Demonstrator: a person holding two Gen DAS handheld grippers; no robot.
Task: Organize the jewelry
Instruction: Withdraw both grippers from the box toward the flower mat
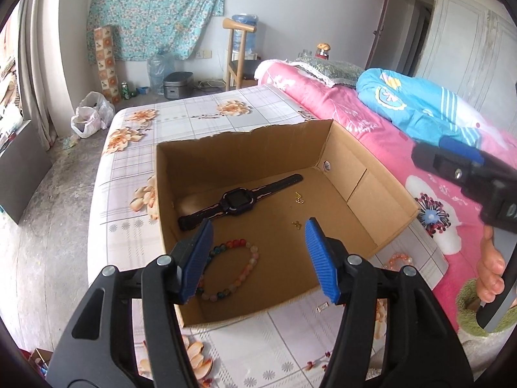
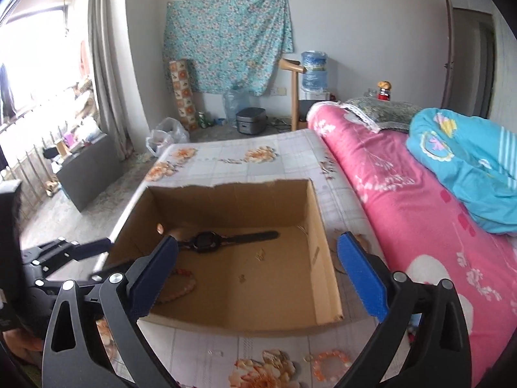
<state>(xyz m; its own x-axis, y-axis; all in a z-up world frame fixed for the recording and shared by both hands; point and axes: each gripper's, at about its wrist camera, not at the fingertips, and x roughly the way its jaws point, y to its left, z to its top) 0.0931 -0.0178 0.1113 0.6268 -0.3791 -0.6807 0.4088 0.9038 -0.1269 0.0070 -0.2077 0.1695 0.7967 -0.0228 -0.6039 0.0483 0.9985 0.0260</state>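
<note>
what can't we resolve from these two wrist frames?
- Multicolour bead bracelet in the cardboard box: left view, its left part hidden behind the left gripper finger; blurred in the right view.
- Small gold pieces: too small to identify in either view.
- Orange bead bracelet outside the box: right view blurred; left view, mostly behind the box corner.
- Small metal piece on the tablecloth: too small.

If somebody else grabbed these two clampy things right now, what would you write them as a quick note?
Left gripper: open, empty, over the cardboard box.
Right gripper: open, empty, at the box's near edge.
In the box: black watch, multicolored bead bracelet, two small gold pieces.
Left outside on the table: orange bead bracelet, a small ring beside it, and a small silvery piece.
</note>
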